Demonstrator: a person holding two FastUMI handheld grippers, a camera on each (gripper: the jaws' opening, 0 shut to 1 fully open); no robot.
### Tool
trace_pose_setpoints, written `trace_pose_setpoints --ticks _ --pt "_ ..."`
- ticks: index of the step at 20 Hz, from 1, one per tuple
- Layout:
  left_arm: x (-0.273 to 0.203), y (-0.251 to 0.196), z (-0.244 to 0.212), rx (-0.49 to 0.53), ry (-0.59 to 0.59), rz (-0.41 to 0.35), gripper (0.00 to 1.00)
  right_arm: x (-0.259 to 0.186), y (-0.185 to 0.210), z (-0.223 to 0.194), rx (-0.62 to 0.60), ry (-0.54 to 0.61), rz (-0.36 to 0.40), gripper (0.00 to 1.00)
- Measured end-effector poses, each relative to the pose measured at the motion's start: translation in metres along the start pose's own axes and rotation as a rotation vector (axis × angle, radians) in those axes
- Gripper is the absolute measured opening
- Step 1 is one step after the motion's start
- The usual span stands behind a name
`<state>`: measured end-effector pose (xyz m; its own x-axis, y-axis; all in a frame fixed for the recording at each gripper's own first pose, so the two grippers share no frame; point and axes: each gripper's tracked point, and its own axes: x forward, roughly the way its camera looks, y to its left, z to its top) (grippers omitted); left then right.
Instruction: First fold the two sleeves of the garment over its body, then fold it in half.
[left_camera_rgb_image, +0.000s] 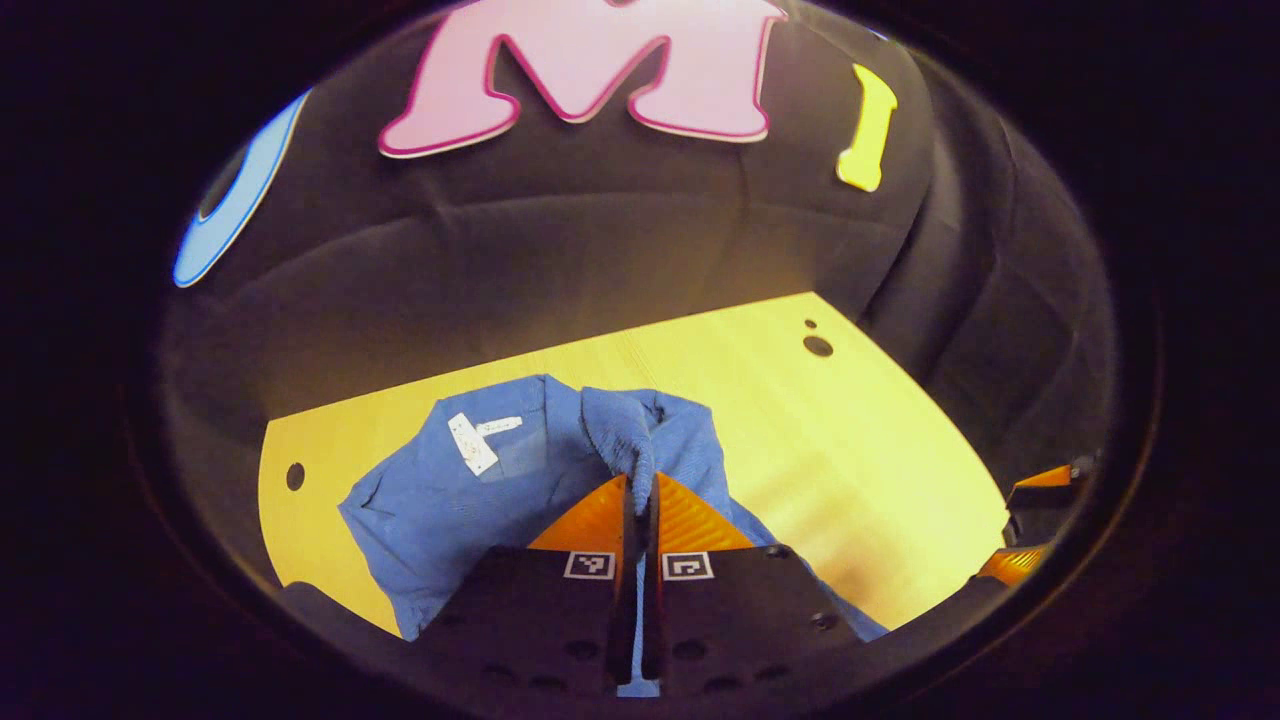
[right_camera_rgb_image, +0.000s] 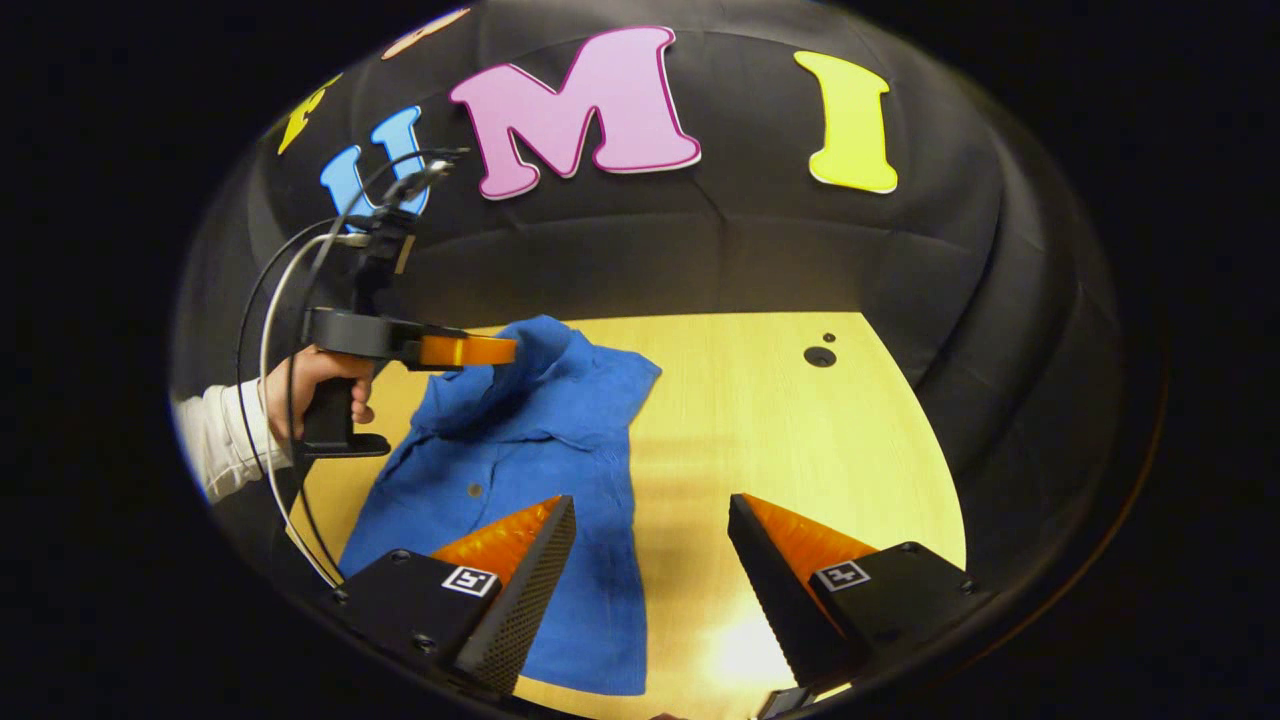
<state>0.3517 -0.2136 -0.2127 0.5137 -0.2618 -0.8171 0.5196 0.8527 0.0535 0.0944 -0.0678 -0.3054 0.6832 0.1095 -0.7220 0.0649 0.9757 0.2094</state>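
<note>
A blue shirt (right_camera_rgb_image: 530, 450) lies on the wooden table (right_camera_rgb_image: 800, 440), its lower body running toward me in the right gripper view. My left gripper (left_camera_rgb_image: 640, 492) is shut on a bunched fold of the blue shirt (left_camera_rgb_image: 470, 490), lifted above the cloth; a white label shows on the turned-over fabric. In the right gripper view that same left gripper (right_camera_rgb_image: 505, 350), held by a hand (right_camera_rgb_image: 305, 385), hovers over the shirt's upper left part with the cloth raised. My right gripper (right_camera_rgb_image: 652, 515) stands open above the shirt's right edge with nothing between its fingers.
The table has a round hole (right_camera_rgb_image: 820, 356) near its far right corner and another hole (left_camera_rgb_image: 295, 476) at its left side. Black cloth wall closes the back and right. Bare wood stretches right of the shirt. A white sleeve (right_camera_rgb_image: 215, 440) enters from the left.
</note>
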Motion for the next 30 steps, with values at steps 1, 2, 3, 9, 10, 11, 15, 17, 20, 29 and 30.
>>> trace_pose_setpoints --ticks 1,2,3,9,10,11,15,17,20,29,30 --pt "0.008 -0.003 -0.002 0.003 0.024 0.012 0.01 0.002 -0.001 -0.004 0.007 0.010 0.006 0.98" --pt "0.014 -0.003 -0.005 -0.009 0.044 0.029 0.01 0.004 -0.004 -0.009 0.015 0.020 0.012 0.98" --pt "0.022 -0.012 -0.012 -0.041 0.059 0.019 0.01 0.005 -0.005 -0.011 0.020 0.025 0.017 0.98" --pt "0.005 -0.041 0.013 -0.194 -0.106 -0.140 0.74 0.016 -0.018 -0.020 -0.014 0.039 0.040 0.99" --pt "-0.016 -0.035 0.009 -0.205 -0.135 -0.130 0.80 0.018 -0.016 -0.023 -0.019 0.042 0.049 0.98" --pt "-0.033 -0.020 0.001 -0.202 -0.147 -0.078 0.83 0.021 -0.012 -0.026 -0.032 0.048 0.061 0.98" --pt "-0.126 0.040 -0.119 -0.235 -0.051 0.109 0.84 0.029 0.028 -0.053 -0.101 0.100 0.157 0.99" --pt "-0.162 0.064 -0.204 -0.312 0.047 0.166 0.84 0.026 0.042 -0.069 -0.150 0.119 0.161 0.99" --pt "-0.180 0.077 -0.296 -0.426 0.184 0.176 0.84 0.019 0.055 -0.095 -0.160 0.168 0.150 0.99" --pt "-0.193 0.087 -0.413 -0.558 0.466 0.107 0.84 -0.006 0.066 -0.182 -0.031 0.396 0.006 0.99" --pt "-0.194 0.087 -0.416 -0.547 0.488 0.109 0.84 -0.007 0.065 -0.188 -0.021 0.414 -0.009 1.00"
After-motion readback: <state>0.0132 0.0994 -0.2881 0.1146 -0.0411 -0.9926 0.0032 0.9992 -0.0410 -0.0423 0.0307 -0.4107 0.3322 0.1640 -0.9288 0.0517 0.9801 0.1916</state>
